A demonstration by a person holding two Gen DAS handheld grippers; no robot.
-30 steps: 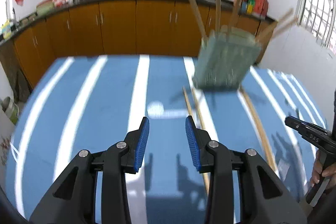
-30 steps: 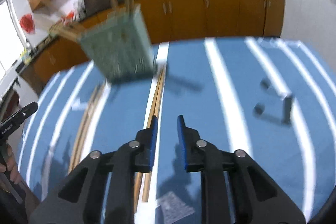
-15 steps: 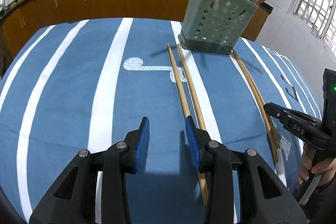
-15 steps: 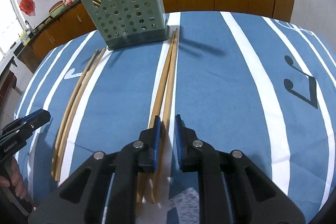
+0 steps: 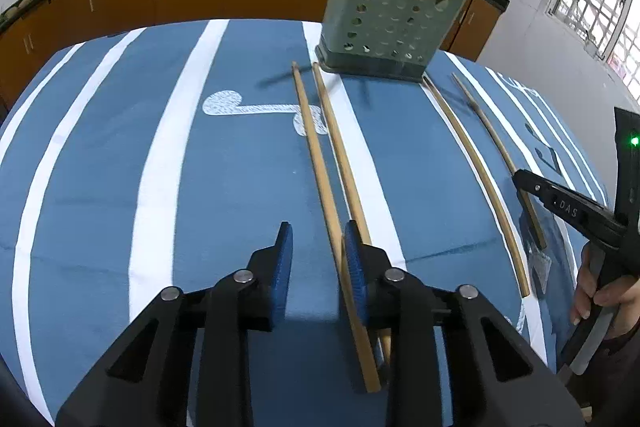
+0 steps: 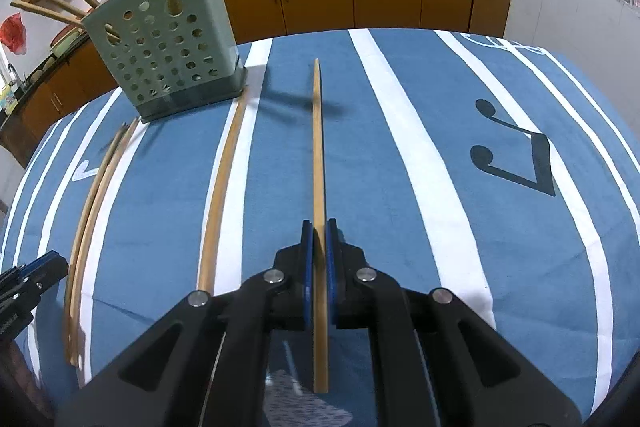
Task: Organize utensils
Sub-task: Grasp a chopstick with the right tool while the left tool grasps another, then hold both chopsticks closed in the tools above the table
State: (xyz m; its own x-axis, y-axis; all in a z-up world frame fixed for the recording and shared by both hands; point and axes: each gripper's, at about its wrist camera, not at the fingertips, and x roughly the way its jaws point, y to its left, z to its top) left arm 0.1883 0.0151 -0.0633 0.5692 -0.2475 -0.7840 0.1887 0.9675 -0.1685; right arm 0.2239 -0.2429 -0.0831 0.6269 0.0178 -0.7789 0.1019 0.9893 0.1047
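our right gripper (image 6: 319, 233) has its blue pads clenched on a long, thin wooden chopstick (image 6: 318, 147), which runs straight ahead from between them with its far tip lifted off the blue cloth with white stripes (image 6: 400, 147). its former partner, a second wooden chopstick (image 6: 222, 187), lies flat on the cloth just to the left, its far end near the base of the pale green perforated plastic utensil holder (image 6: 168, 55). that holder stands upright at the far side of the table with several wooden sticks leaning out of its top. our left gripper (image 5: 316, 259) is closing, its blue pads not yet pressing; one wooden chopstick of another pair (image 5: 320, 163) passes between them, close against the right pad, while its twin (image 5: 340, 151) lies just outside that pad. both rest on the cloth, their far ends near the holder.
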